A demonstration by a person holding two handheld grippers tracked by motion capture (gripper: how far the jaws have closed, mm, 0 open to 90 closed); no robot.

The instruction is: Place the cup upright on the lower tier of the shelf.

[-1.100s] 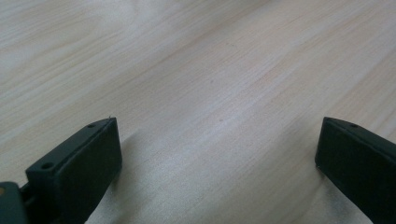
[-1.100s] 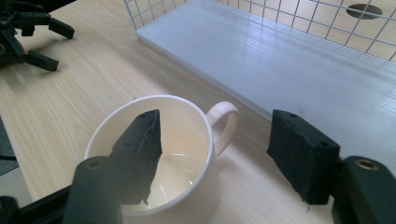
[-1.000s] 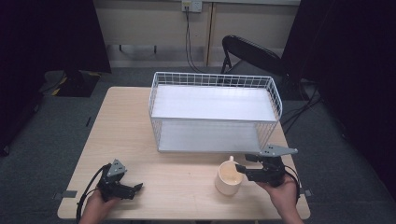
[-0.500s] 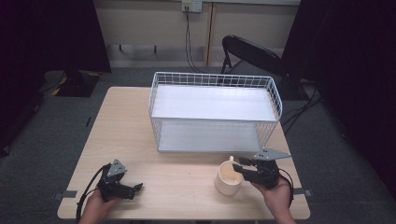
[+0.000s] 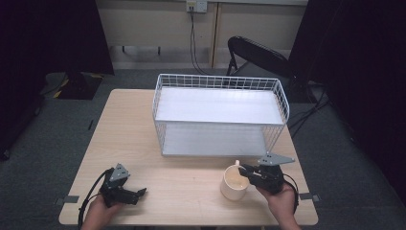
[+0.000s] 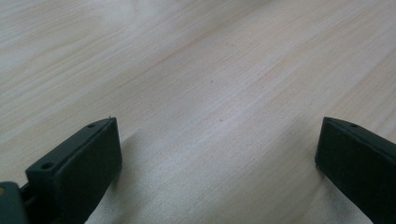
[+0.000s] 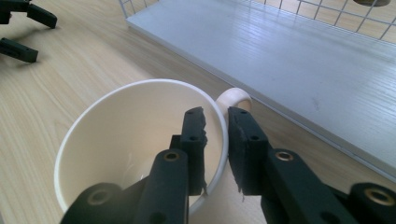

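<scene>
Standing upright on the wooden table (image 5: 191, 191), a cream mug (image 7: 135, 140) has its rim wall pinched between the jaws of the right gripper (image 7: 215, 121), one jaw inside and one outside, just beside the handle; probably a firm purchase for lifting. Just beyond this gripper sits the white wire rack (image 5: 220, 115), its lower shelf open toward the mug. Well off to its side, the left gripper (image 6: 215, 154) rests low over bare tabletop, jaws spread wide, holding nothing.

A black folding chair (image 5: 258, 52) stands beyond the wooden table (image 5: 129, 124), near wall cables (image 5: 194, 43).
</scene>
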